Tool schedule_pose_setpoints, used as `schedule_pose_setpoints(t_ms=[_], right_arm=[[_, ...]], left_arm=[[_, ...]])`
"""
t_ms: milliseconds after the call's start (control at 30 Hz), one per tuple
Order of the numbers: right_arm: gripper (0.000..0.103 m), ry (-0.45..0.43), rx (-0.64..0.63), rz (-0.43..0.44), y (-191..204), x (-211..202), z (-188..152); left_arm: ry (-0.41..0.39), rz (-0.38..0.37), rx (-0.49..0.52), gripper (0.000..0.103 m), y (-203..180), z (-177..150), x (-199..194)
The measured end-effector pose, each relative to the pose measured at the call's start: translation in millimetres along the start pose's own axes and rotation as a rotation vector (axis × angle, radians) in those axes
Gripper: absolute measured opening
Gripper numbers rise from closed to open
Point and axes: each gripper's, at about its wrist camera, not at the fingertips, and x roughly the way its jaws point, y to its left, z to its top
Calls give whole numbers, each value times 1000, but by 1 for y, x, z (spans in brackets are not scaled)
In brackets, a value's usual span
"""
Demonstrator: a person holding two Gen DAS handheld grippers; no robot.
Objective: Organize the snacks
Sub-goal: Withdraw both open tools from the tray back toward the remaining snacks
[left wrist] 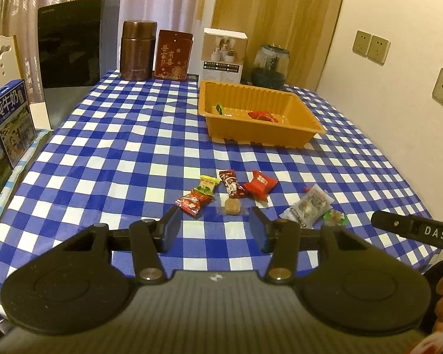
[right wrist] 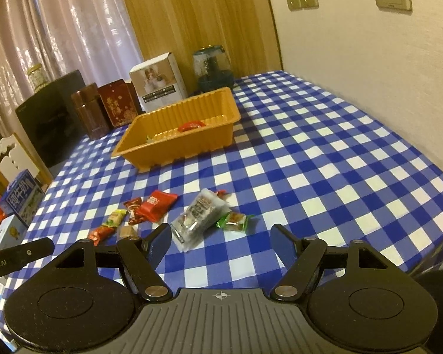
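Several wrapped snacks lie loose on the blue-checked cloth: a red candy [left wrist: 189, 202], a yellow-green candy [left wrist: 207, 185], a dark red bar [left wrist: 231, 183], a red packet [left wrist: 260, 183], a small brown sweet [left wrist: 232, 206], a clear pouch [left wrist: 310, 205] and a green-wrapped sweet [left wrist: 335, 216]. My left gripper [left wrist: 215, 230] hovers open just short of the brown sweet, nothing between its pads. My right gripper [right wrist: 221, 243] is open near the clear pouch [right wrist: 199, 216] and green sweet [right wrist: 234, 221], empty too. The orange tray [left wrist: 292, 138] farther back holds a red snack [left wrist: 262, 116].
At the table's far edge stand a brown canister [left wrist: 137, 50], a red tin [left wrist: 174, 54], a white box [left wrist: 223, 54] and a glass jar [left wrist: 270, 65]. A milk carton [left wrist: 11, 121] is at the left edge. A wall runs along the right side.
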Motion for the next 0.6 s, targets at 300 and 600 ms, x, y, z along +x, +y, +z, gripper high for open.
schedule_pose_setpoints(t_ms=[300, 600], right_arm=[[73, 43, 14, 34, 5, 27, -2], [72, 92, 27, 52, 21, 72, -2]], left_arm=[[31, 13, 27, 50, -1, -5, 22], [53, 36, 19, 52, 13, -4, 47]])
